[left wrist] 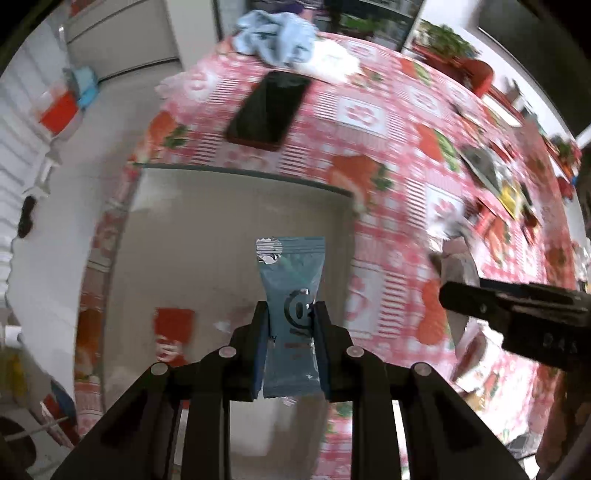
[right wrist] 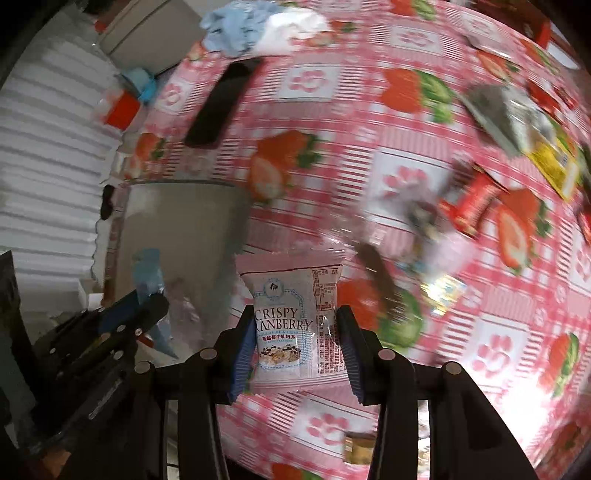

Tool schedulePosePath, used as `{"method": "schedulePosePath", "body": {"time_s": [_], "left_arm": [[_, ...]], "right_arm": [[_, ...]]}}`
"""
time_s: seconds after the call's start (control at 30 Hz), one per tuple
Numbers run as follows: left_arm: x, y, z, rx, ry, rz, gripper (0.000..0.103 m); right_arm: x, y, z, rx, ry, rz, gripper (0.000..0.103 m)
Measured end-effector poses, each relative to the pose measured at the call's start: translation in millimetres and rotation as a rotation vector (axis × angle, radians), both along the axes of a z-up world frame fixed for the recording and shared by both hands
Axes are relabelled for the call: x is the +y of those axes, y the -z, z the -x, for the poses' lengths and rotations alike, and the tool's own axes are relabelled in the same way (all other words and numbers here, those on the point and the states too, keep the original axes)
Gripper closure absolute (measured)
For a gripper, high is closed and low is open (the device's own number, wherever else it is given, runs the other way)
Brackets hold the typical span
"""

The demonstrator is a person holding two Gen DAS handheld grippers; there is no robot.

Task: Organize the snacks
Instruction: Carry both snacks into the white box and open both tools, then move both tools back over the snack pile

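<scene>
My left gripper point(left wrist: 291, 314) is shut on a light blue snack packet point(left wrist: 291, 295) that stands up between its blue pads, held above a grey box point(left wrist: 207, 221) at the table's edge. A red packet point(left wrist: 173, 332) lies inside that box. My right gripper point(right wrist: 295, 321) is shut on a white and pink "Crispy Cranberry" packet point(right wrist: 291, 321), held over the strawberry tablecloth point(right wrist: 369, 122). The right gripper shows at the right edge of the left wrist view point(left wrist: 517, 310). In the right wrist view the left gripper point(right wrist: 140, 306) sits at lower left with its blue packet point(right wrist: 147, 269), near the grey box point(right wrist: 177, 229).
A black phone point(left wrist: 269, 110) lies beyond the box, with a blue cloth point(left wrist: 277, 33) and white wrap behind it. Several loose snack packets point(right wrist: 517, 140) are scattered on the right side of the table, among them a red one point(right wrist: 476, 203) and a yellow one point(right wrist: 554, 162).
</scene>
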State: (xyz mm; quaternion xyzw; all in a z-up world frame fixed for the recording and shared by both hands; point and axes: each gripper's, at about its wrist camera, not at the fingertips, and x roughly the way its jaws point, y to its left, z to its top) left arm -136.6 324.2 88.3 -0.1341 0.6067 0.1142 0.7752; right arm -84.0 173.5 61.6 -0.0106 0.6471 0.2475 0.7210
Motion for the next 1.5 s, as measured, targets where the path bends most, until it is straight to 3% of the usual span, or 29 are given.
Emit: {"method": "schedulePosePath", "body": {"time_s": [0.27, 0.8, 0.9, 0.93, 1.0, 1.13, 1.17, 1.2, 1.5], "left_arm": [[50.7, 7.8, -1.9, 0.004, -0.089, -0.023, 0.078], [76.3, 42.2, 2.5, 0.086, -0.102, -0.029, 0.076], [75.0, 42.1, 7.0, 0.079, -0.106, -0.03, 0.054], [74.9, 40.8, 9.0, 0.074, -0.114, -0.039, 0.038], [74.4, 38.4, 11.6, 0.059, -0.126, -0.052, 0.027], [74.0, 35.0, 13.9, 0.046, -0.136, -0.044, 0.025], [72.6, 33.4, 14.6, 0.041, -0.138, -0.043, 0.025], [72.6, 30.8, 16.9, 0.033, -0.139, -0.045, 0.025], [43.6, 16.1, 11.7, 0.006, -0.084, -0.027, 0.024]], "right_arm": [[62.3, 6.0, -5.6, 0.021, -0.067, -0.033, 0.058], [126.4, 41.8, -7.6, 0.101, -0.117, -0.025, 0.058], [127.1, 46.3, -7.8, 0.124, -0.105, -0.033, 0.057], [129.0, 47.2, -8.4, 0.125, -0.099, -0.033, 0.056], [128.9, 46.2, -10.0, 0.119, -0.09, -0.026, 0.032], [120.0, 31.8, -11.7, 0.097, -0.078, -0.04, 0.027], [117.2, 28.3, -12.5, 0.089, -0.074, -0.037, 0.019], [113.7, 25.3, -12.5, 0.087, -0.069, -0.04, 0.0], [38.0, 10.0, -9.5, 0.036, 0.047, 0.011, 0.0]]}}
